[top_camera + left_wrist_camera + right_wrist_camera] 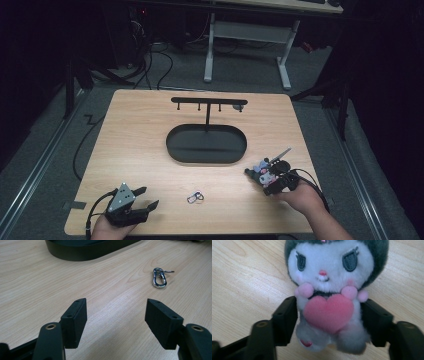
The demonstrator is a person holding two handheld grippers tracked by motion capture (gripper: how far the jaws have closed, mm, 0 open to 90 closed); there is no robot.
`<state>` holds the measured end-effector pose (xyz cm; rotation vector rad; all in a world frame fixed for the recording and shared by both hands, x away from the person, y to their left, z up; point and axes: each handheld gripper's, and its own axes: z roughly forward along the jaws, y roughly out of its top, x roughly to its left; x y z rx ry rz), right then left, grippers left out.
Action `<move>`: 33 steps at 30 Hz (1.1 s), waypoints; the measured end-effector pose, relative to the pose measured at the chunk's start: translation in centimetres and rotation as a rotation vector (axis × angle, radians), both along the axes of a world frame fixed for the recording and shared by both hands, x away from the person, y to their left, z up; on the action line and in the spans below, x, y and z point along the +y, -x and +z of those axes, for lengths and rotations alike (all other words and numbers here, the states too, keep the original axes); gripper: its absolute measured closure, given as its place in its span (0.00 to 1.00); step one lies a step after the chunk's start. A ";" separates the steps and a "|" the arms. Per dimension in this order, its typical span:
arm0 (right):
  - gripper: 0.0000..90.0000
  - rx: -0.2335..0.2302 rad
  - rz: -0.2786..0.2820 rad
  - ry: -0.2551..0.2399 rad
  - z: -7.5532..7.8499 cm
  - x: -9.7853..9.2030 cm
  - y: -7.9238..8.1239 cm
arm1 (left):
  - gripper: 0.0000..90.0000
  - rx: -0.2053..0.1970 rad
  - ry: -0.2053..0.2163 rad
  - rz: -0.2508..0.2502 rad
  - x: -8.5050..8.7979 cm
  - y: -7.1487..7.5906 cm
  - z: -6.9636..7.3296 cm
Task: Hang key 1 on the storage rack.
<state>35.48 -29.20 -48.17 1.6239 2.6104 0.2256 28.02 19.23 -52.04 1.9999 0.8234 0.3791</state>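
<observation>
Pale wooden counter (pixel 150 145): right gripper (pixel 329 315) fingers clamp a grey-white plush doll (pixel 329 290) at four o'clock; it could squirm free. Left gripper (pixel 116 322) fingers apart.

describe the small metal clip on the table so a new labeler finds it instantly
Start at the black oval tray with the hook stand in the middle of the wooden table, then come toward the near edge. The carabiner clip lies flat on bare wood there, between the open left tool and the right tool holding a plush toy. It is the lone shiny silver item, with a small ring attached.
</observation>
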 end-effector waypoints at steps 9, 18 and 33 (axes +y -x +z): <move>0.52 0.007 0.007 0.011 -0.1 0.1 -0.3 | 0.39 0.000 -0.002 0.003 0.0 0.1 0.0; 0.55 -0.006 0.031 0.009 1.0 0.3 -0.3 | 0.39 0.001 -0.001 0.008 0.0 0.0 -0.1; 0.55 -0.021 0.026 -0.047 4.2 -0.1 0.2 | 0.38 -0.003 0.006 0.025 0.0 0.2 0.0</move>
